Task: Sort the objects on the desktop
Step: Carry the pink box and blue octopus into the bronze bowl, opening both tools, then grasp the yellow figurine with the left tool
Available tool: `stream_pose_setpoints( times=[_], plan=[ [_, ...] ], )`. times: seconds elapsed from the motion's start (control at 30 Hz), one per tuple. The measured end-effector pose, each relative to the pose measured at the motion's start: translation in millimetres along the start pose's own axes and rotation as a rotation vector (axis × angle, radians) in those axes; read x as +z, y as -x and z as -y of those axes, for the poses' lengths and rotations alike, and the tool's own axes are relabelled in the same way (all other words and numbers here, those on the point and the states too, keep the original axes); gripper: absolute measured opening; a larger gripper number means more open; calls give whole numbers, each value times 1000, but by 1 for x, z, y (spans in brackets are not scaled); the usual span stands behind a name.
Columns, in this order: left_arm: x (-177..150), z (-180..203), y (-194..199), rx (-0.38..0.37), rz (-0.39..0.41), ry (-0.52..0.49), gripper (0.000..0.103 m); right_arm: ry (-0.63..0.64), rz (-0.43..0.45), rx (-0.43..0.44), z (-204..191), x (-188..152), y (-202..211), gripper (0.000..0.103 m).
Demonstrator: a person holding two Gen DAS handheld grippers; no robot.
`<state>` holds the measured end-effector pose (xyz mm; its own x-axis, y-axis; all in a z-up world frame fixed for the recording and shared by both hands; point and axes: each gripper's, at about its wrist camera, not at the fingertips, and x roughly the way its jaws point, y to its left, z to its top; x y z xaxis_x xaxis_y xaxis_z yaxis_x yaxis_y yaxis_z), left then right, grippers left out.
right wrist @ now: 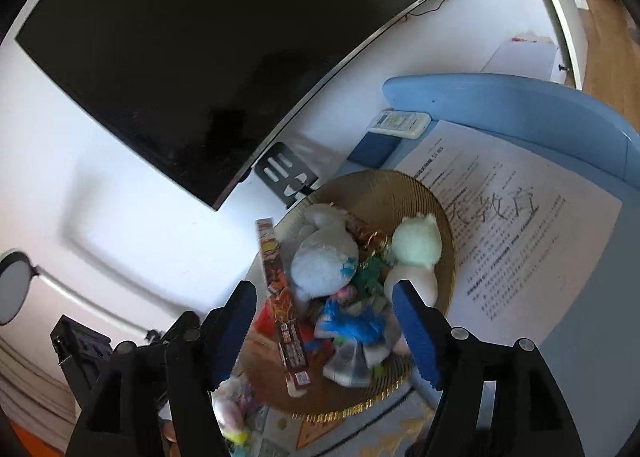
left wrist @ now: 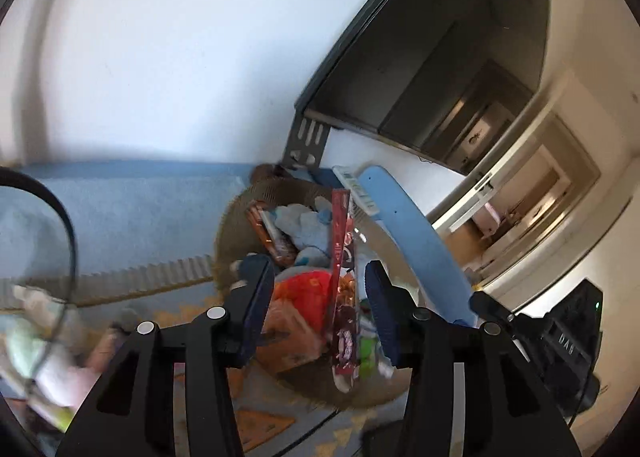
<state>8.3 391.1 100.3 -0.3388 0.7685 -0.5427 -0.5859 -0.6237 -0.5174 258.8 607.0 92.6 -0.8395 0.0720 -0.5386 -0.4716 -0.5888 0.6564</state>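
A round gold ribbed tray holds several small things: a white plush, a pale green plush, a blue toy and a long red snack pack. My right gripper is open and empty just above the tray's near side. In the left wrist view the same tray shows the red pack standing on edge and an orange-red bag. My left gripper is open over it, with the pack between its jaws.
A dark monitor on a stand is behind the tray. A printed paper sheet, a white remote and a light blue curved board lie to the right. Plush toys lie on the blue mat at left.
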Motion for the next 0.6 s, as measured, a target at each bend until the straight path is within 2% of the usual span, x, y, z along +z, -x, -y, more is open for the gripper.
stream_pose_setpoints(
  times=[0.1, 0.23, 0.27, 0.37, 0.4, 0.47, 0.53, 0.6],
  plan=[
    [-6, 2, 42, 41, 39, -62, 45, 27, -13, 57, -14, -17, 20, 72],
    [-18, -2, 114, 127, 74, -111, 45, 115, -52, 162, -50, -58, 46, 77],
    [-23, -7, 134, 157, 86, -121, 46, 138, -65, 187, -59, -69, 49, 80],
    [-42, -28, 186, 275, 105, -121, 48, 211, -105, 249, -82, -111, 51, 103],
    [-52, -40, 202, 325, 108, -113, 49, 239, -107, 262, -87, -125, 49, 103],
    [-66, -61, 221, 394, 104, -89, 49, 308, -127, 242, -97, -153, 34, 103],
    [-83, -91, 232, 463, 84, -46, 49, 402, -146, 187, -108, -181, 17, 103],
    [-100, -115, 233, 496, 49, -8, 49, 476, -158, 166, -116, -204, 1, 103]
  ],
)
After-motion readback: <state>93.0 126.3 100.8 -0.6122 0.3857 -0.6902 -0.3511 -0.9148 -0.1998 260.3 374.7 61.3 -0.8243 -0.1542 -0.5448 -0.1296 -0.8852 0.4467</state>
